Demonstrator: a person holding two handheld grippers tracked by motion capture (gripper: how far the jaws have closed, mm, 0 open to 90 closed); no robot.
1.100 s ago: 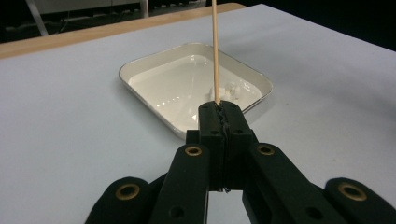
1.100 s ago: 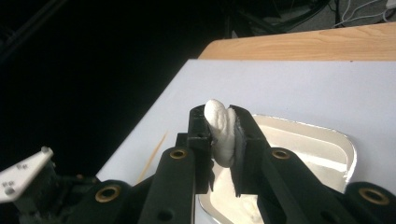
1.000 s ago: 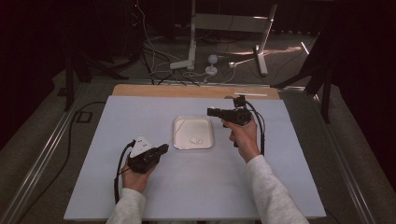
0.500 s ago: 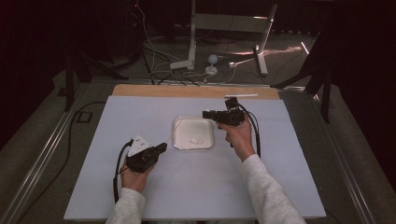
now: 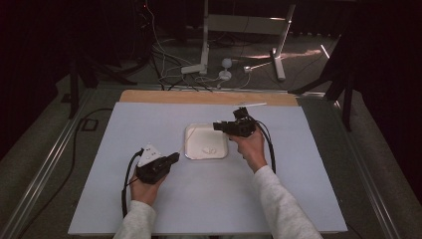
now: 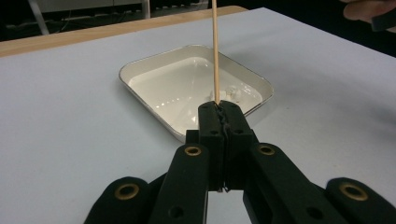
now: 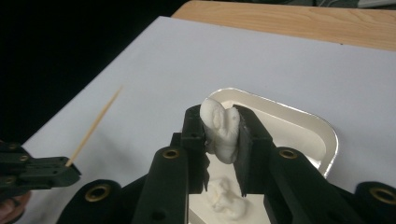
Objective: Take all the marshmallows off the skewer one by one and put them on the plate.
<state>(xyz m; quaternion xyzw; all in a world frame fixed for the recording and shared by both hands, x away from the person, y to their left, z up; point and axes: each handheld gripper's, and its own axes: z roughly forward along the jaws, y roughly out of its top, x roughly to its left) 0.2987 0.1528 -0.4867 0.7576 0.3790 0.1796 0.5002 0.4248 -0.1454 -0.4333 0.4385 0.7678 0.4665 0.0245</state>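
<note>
Skewer (image 6: 215,51) upright in left gripper (image 6: 219,108) jaws

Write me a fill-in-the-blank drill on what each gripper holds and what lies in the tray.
1. The left gripper is shut on a thin wooden ____.
2. The right gripper holds a white lump above the ____.
3. One more white piece lies ____ the tray.
4. The skewer points ____ from the jaws.

Missing words: skewer; tray; in; upward

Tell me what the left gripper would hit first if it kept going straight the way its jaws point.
Probably the near rim of the white tray, straight ahead of the left gripper and its skewer; depth is hard to judge.
</note>
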